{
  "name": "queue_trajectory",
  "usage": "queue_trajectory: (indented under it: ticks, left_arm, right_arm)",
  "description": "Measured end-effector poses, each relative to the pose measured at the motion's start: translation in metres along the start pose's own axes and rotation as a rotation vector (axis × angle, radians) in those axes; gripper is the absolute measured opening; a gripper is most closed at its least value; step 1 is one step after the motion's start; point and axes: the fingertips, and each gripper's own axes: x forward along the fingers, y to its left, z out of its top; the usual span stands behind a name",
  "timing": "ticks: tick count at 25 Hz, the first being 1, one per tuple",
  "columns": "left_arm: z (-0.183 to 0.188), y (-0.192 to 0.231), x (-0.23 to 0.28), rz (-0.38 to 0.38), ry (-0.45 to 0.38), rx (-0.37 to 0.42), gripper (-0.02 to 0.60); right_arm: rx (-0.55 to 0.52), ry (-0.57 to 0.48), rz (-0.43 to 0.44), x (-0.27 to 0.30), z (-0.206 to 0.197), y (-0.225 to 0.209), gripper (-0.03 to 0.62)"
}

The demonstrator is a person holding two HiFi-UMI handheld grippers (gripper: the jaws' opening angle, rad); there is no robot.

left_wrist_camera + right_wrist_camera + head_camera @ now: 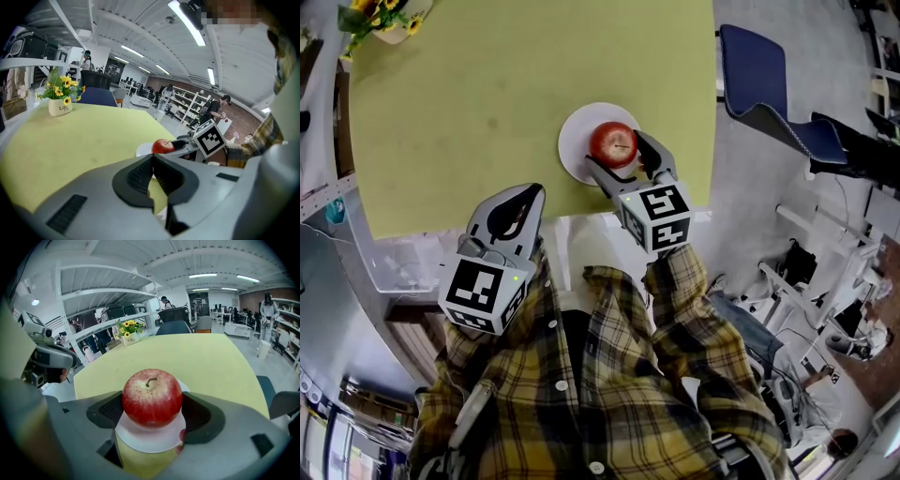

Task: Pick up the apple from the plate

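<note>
A red apple (613,143) sits over the white plate (572,150) near the front right edge of the yellow-green table (469,94). My right gripper (620,156) is shut on the apple, one dark pad pressed on each side. In the right gripper view the apple (152,397) fills the gap between the pads, with the plate (140,440) just beneath it; whether it still touches the plate I cannot tell. My left gripper (517,212) is shut on nothing, hanging off the table's front edge. From the left gripper view (152,161) the apple (163,146) shows to the right.
A small pot of yellow flowers (380,19) stands at the table's far left corner. A blue chair (769,75) stands right of the table. The person's plaid shirt (600,394) fills the foreground. Shelves and other people are in the background.
</note>
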Motion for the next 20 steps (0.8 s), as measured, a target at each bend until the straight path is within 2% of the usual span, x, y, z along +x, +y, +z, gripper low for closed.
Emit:
queue_trajectory:
  ticks: [8,20]
  left_arm:
    - [0.026,-0.008,-0.006,-0.002,-0.047,0.037,0.008]
    - [0.072,-0.032,-0.017,-0.027,-0.125,0.083,0.008]
  right_arm:
    - [0.025,-0.061,0.015,-0.020,0.022,0.002,0.376]
    - [-0.051,-0.154,0.034,-0.072,0.074,0.018,0.376]
